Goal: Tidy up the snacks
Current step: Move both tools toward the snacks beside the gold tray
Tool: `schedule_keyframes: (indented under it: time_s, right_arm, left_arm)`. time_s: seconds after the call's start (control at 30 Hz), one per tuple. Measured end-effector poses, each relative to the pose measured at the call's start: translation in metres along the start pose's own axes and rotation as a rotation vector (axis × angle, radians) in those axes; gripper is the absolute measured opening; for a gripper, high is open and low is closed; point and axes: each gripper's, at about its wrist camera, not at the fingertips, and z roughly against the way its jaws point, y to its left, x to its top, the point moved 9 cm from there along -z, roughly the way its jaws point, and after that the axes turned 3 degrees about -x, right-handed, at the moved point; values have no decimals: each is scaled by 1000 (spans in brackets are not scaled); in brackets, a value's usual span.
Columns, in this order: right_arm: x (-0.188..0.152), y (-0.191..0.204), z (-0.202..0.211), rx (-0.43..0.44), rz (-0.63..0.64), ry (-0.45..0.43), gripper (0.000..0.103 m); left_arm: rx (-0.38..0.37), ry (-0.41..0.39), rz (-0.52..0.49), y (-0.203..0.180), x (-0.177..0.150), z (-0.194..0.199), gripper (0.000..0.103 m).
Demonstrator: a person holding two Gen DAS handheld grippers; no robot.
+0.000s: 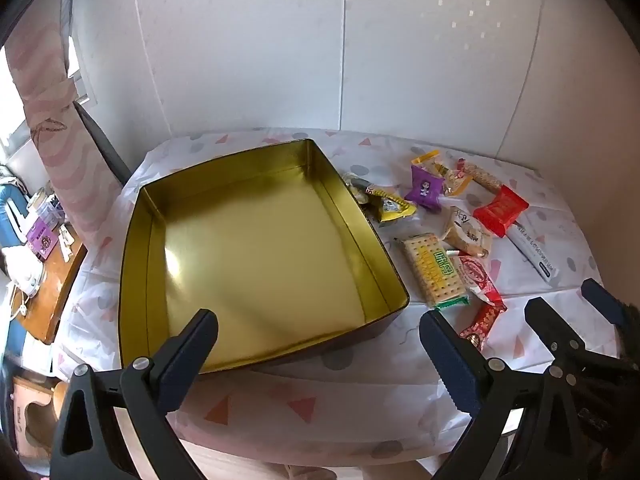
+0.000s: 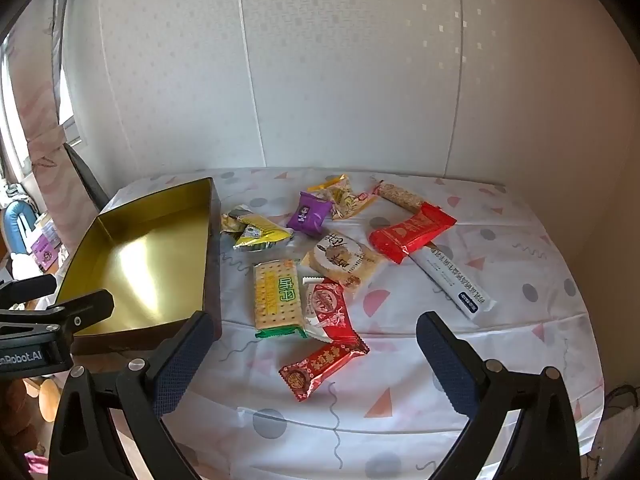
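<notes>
A gold-lined tin box sits empty on the table's left; it also shows in the right wrist view. Right of it lie several wrapped snacks: a cracker pack, a small red pack, a red-and-white pack, a big red pack, a purple pack, a white stick pack, a beige biscuit pack and yellow packs. My left gripper is open above the box's near edge. My right gripper is open above the small red pack.
The table wears a white cloth with coloured shapes. A white wall stands close behind. A pink curtain and a cluttered wooden desk are at the left. The right gripper's fingers show in the left wrist view.
</notes>
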Motion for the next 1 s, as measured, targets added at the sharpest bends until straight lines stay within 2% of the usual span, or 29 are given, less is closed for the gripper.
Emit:
schedule_keyframes:
  time_s: [0.17,1.0]
  right_arm:
    - [0,-1,0,1,-2,-1,103]
    - [-1,-14,-2,-7,-27,3,103]
  left_arm:
    - [-2,-15,-2,0,0,2,101]
    - [-9,6,-3,-7,0,-5,101]
